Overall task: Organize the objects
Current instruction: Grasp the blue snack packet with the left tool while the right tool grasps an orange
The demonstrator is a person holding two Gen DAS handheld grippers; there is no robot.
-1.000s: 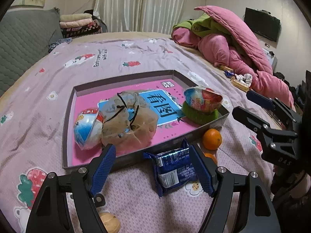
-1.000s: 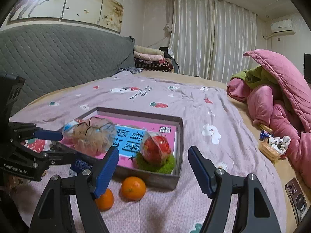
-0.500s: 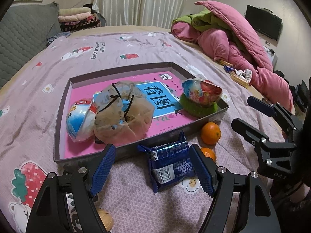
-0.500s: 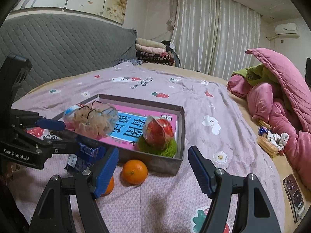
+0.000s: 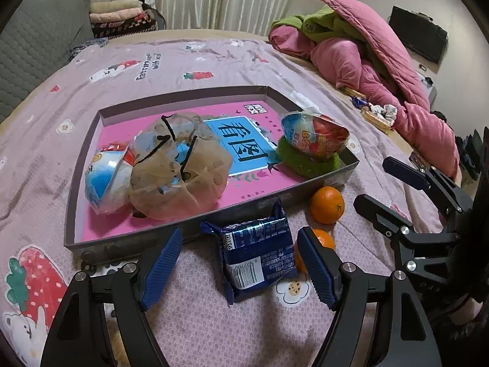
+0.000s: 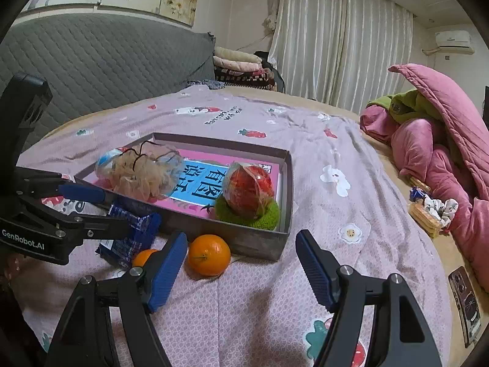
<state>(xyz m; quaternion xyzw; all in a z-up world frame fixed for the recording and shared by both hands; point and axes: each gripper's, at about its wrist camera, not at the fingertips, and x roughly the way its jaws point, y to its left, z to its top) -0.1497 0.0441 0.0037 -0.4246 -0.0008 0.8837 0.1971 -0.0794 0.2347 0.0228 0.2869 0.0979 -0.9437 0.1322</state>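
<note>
A shallow grey box (image 5: 324, 180) (image 6: 253, 238) with a pink floor lies on the bed. Inside it are a beige mesh pouf (image 5: 180, 171) (image 6: 140, 174), a blue-and-white wrapped ball (image 5: 104, 180) and a red wrapped ball (image 5: 314, 136) (image 6: 249, 189) on a green ring (image 5: 308, 160). In front of the box lie a blue snack packet (image 5: 256, 247) (image 6: 130, 238) and two oranges (image 5: 327, 205) (image 6: 209, 255). My left gripper (image 5: 241, 263) is open, its jaws either side of the packet without touching it. My right gripper (image 6: 241, 272) is open and empty, just before the nearer orange.
A pink and green duvet (image 5: 366, 58) is heaped at the right side of the bed, with small snacks (image 6: 428, 211) beside it. A phone (image 6: 466, 302) lies at the bed's right edge. Folded blankets (image 6: 241, 67) and a grey headboard (image 6: 91, 61) stand behind.
Both views have shifted a little closer to the box's front edge. The packet now sits squarely between the left gripper's jaws. Nothing was taken hold of.
</note>
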